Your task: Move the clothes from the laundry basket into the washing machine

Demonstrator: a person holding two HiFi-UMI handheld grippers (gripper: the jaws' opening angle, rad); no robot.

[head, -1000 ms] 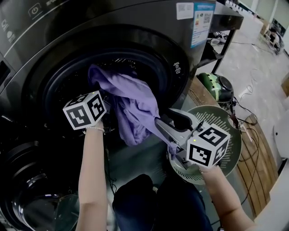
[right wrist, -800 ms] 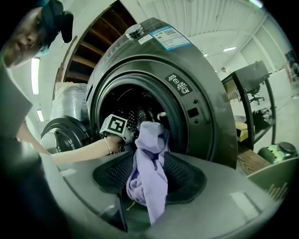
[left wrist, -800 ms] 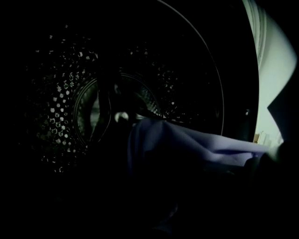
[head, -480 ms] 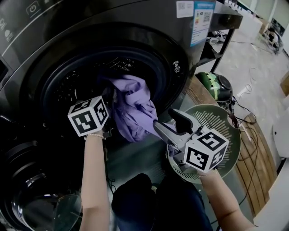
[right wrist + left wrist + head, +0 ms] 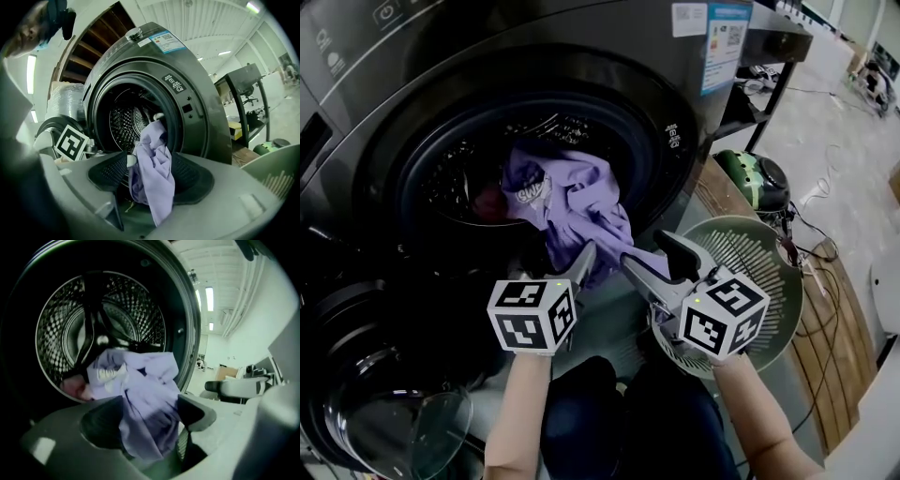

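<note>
Garment of crumpled lilac cloth (image 5: 572, 211) droops over dark grey washing machine's (image 5: 661, 159) lip, green slatted basket (image 5: 769, 244) alongside. Left gripper (image 5: 150, 411) gapes round it; right gripper's (image 5: 150, 176) jaws have just been opening, cloth loose between.

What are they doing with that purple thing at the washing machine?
A person is loading the washing machine with a claw tool in each hand. A purple garment hangs half in, half out of the drum opening. The right claw has just been opening, with the dangling cloth between its jaws. The left claw is open around the cloth too. The green basket sits beside the right claw.
</note>
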